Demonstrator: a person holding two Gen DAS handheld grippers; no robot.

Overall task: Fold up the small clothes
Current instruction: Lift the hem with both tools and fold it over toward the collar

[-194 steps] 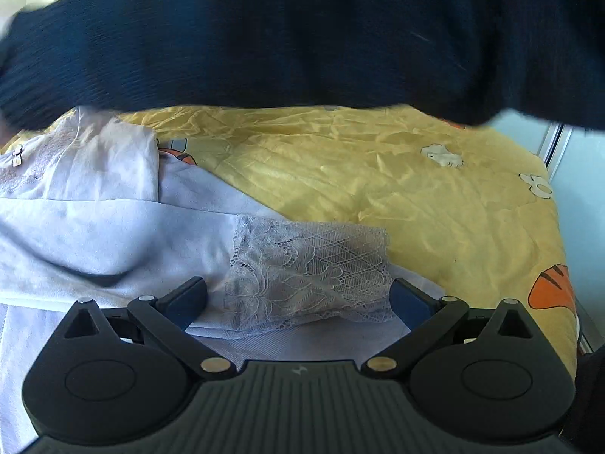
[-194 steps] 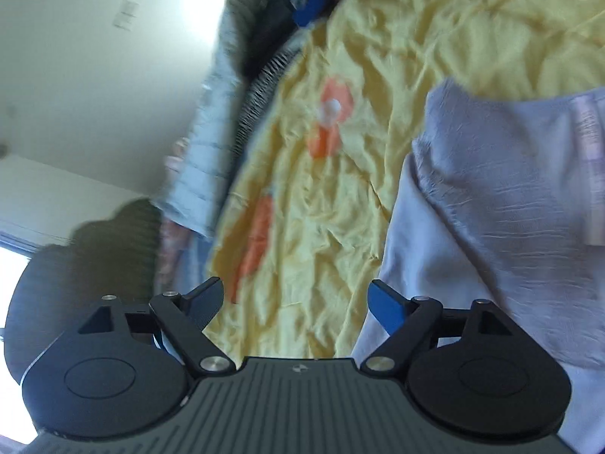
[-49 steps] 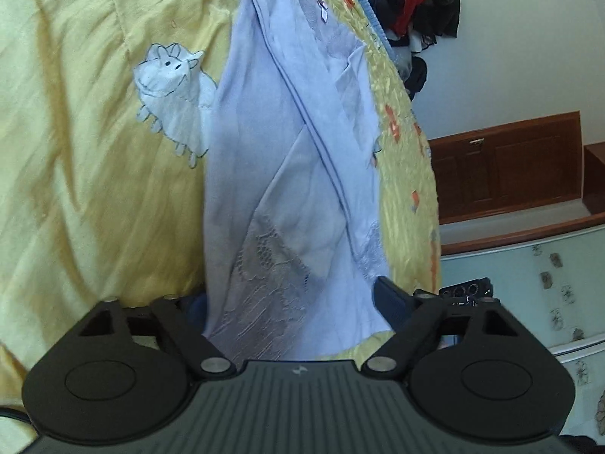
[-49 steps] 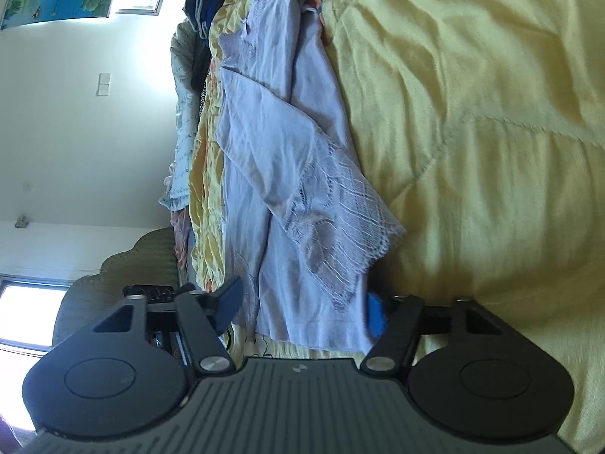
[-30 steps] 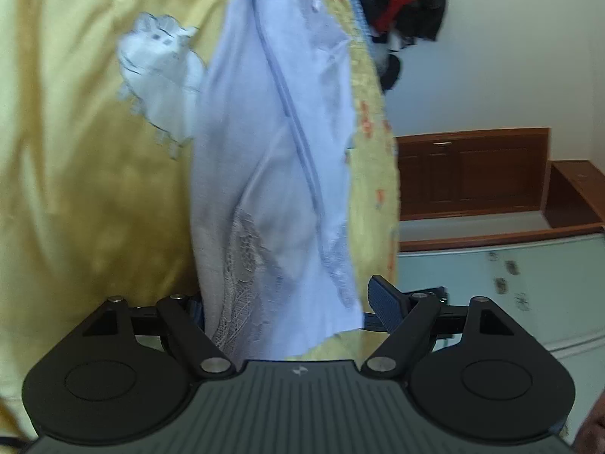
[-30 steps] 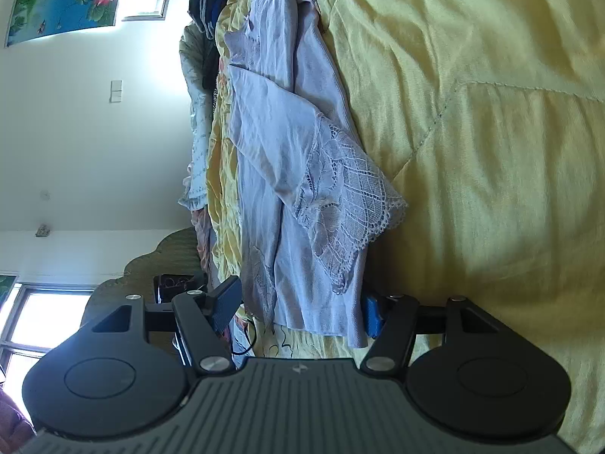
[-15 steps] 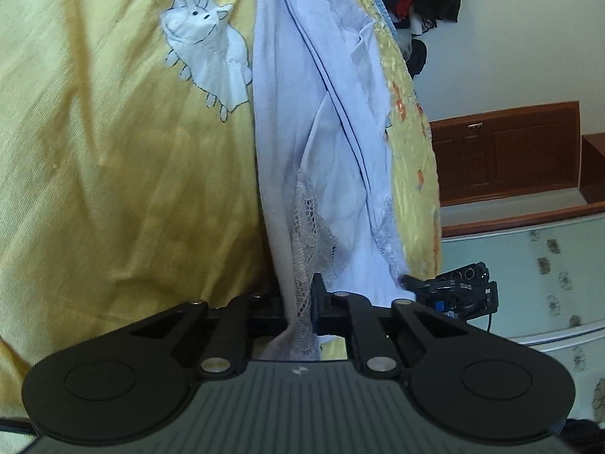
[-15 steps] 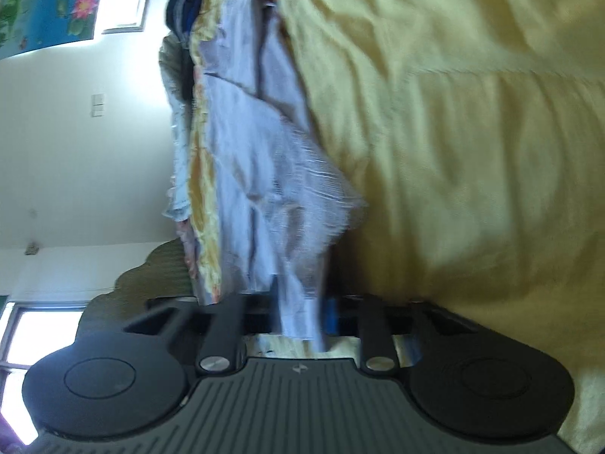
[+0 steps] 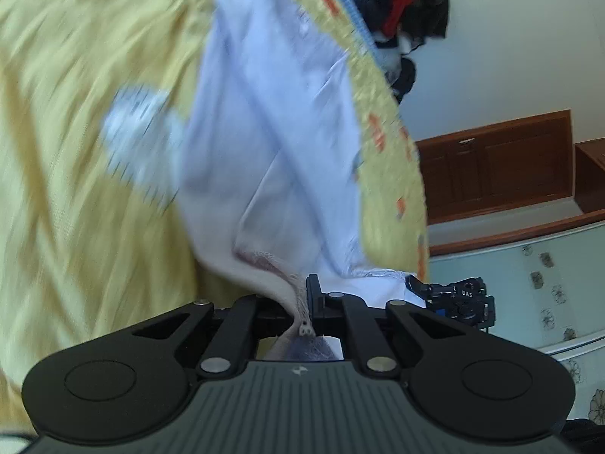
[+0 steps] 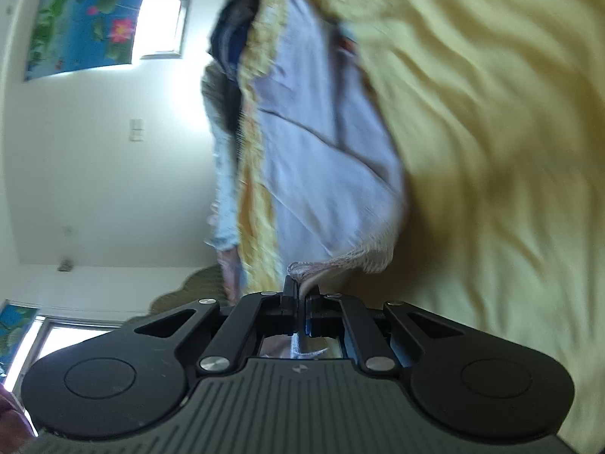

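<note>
Left gripper [image 9: 304, 302]: jaws clamped on lace hem of lilac garment [image 9: 272, 132].
Right gripper [image 10: 300, 295]: clamped on same garment's hem.
Garment: stretched toward twelve o'clock over yellow quilt [image 9: 75, 75].

Both views motion-blurred; garment [image 9: 272, 159] lace hem hidden btwn gripper pads.

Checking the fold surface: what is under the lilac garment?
The lilac garment lies on a yellow quilt. Both claws, left and right, pinch its hem. Whatever the cloth covers is hidden.
</note>
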